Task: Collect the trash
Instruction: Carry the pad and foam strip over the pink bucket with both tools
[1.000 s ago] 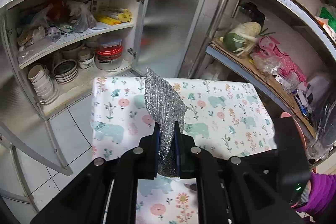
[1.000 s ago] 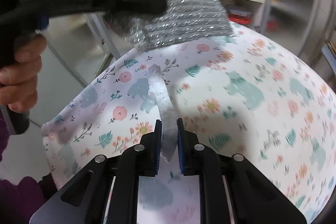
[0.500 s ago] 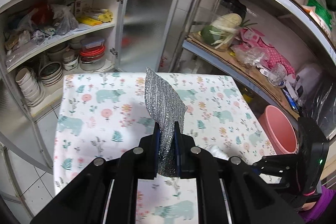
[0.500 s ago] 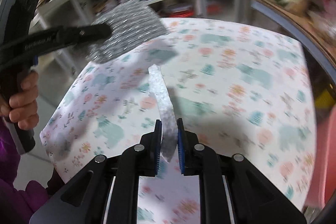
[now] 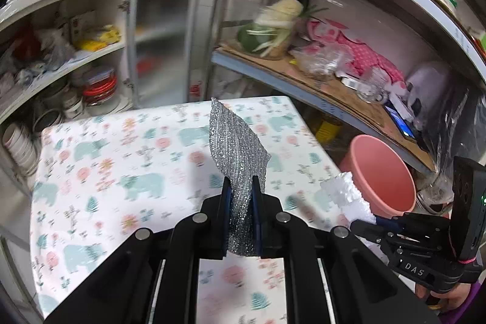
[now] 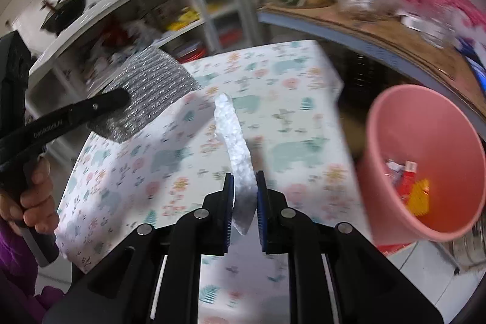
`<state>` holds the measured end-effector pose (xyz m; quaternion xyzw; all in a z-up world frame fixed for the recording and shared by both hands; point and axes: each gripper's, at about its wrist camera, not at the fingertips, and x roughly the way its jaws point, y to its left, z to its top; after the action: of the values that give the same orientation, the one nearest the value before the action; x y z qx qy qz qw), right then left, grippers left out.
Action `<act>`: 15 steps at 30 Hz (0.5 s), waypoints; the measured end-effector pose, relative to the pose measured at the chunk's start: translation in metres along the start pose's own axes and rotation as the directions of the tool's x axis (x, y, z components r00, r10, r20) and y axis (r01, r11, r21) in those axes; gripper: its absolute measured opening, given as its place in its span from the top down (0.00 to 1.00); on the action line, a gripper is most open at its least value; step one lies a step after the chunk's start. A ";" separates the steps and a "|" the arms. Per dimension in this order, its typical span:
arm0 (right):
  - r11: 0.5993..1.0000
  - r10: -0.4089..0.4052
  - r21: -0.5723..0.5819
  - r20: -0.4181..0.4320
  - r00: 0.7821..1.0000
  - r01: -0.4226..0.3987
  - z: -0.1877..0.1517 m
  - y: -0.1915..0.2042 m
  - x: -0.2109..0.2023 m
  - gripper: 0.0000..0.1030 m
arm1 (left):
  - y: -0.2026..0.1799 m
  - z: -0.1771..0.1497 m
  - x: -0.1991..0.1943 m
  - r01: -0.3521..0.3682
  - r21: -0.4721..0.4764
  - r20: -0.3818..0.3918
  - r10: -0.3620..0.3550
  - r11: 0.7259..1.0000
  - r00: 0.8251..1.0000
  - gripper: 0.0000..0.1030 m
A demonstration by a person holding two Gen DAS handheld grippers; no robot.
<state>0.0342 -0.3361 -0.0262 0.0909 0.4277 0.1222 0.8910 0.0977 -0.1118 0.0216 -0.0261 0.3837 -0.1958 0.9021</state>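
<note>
A table [image 5: 100,172] draped in a bear-and-flower cloth fills the middle, with an open cupboard [image 5: 76,56] of bowls and containers beyond its far left; a pink bin [image 6: 425,160] stands off the table's right edge, a few red and yellow scraps at its bottom; the left gripper [image 5: 240,196] is clamped on a silver glittery sheet [image 5: 237,148], held upright above the table; the right gripper [image 6: 244,193] pinches a white foam strip [image 6: 234,138] above the table's right part, near the bin.
</note>
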 end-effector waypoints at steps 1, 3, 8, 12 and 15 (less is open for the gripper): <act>1.000 -0.013 0.017 0.009 1.000 0.013 -0.001 -0.008 -0.004 0.86 | -0.008 0.002 0.003 0.006 0.011 -0.002 -0.006 1.000 1.000 0.89; 0.998 -0.035 0.045 0.023 0.999 0.034 -0.001 -0.020 -0.010 0.86 | -0.023 0.005 0.009 0.019 0.032 -0.007 -0.018 0.999 1.000 0.89; 0.987 -0.096 0.132 0.062 0.993 0.087 -0.004 -0.057 -0.030 0.86 | -0.065 0.013 0.023 0.063 0.099 -0.010 -0.062 0.993 0.998 0.89; 0.972 -0.144 0.197 0.086 0.986 0.125 -0.008 -0.085 -0.044 0.86 | -0.100 0.019 0.031 0.102 0.145 -0.010 -0.102 0.984 0.995 0.89; 0.957 -0.176 0.249 0.099 0.979 0.147 -0.011 -0.106 -0.053 0.86 | -0.126 0.022 0.038 0.127 0.186 -0.013 -0.126 0.974 0.992 0.89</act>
<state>0.0085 -0.4524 -0.0226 0.1699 0.3909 -0.0095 0.9046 0.0954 -0.2444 0.0361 0.0341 0.3619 -0.2878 0.8860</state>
